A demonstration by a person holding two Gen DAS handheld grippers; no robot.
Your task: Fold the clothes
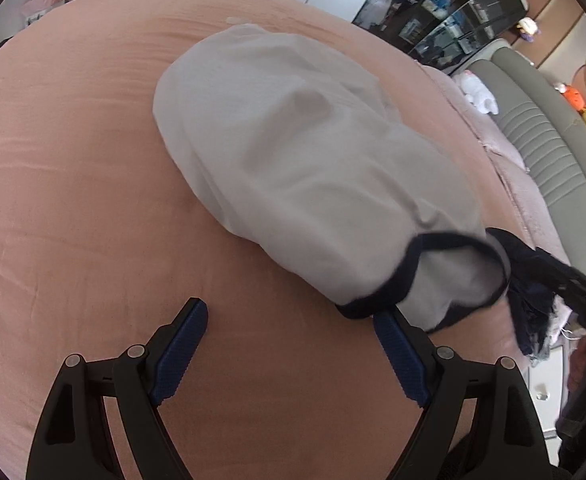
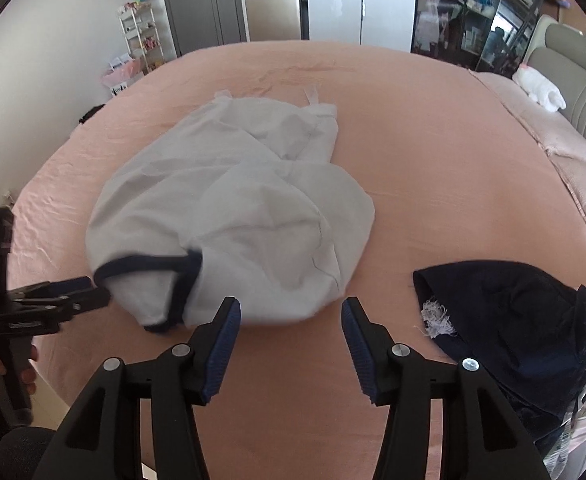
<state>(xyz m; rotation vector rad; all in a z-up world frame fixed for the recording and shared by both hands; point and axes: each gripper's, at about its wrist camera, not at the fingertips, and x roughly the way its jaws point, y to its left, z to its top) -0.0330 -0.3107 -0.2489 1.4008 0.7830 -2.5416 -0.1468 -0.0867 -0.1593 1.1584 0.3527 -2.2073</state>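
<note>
A white garment (image 2: 229,216) with navy trim lies crumpled mid-bed on the pink sheet (image 2: 433,152). My left gripper (image 1: 289,320) gapes wide beside its trim, holding nothing. My right gripper (image 2: 291,312) is parted and empty at its near edge.

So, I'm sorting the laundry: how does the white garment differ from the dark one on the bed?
The white garment is pale with a navy trim; the dark garment is navy all over with a frayed white patch. The white garment lies spread near the middle of the bed; the dark garment is bunched at the near right edge. The white one covers more of the bed. Both are crumpled and unfolded, and neither is gripped by a tool.
</note>
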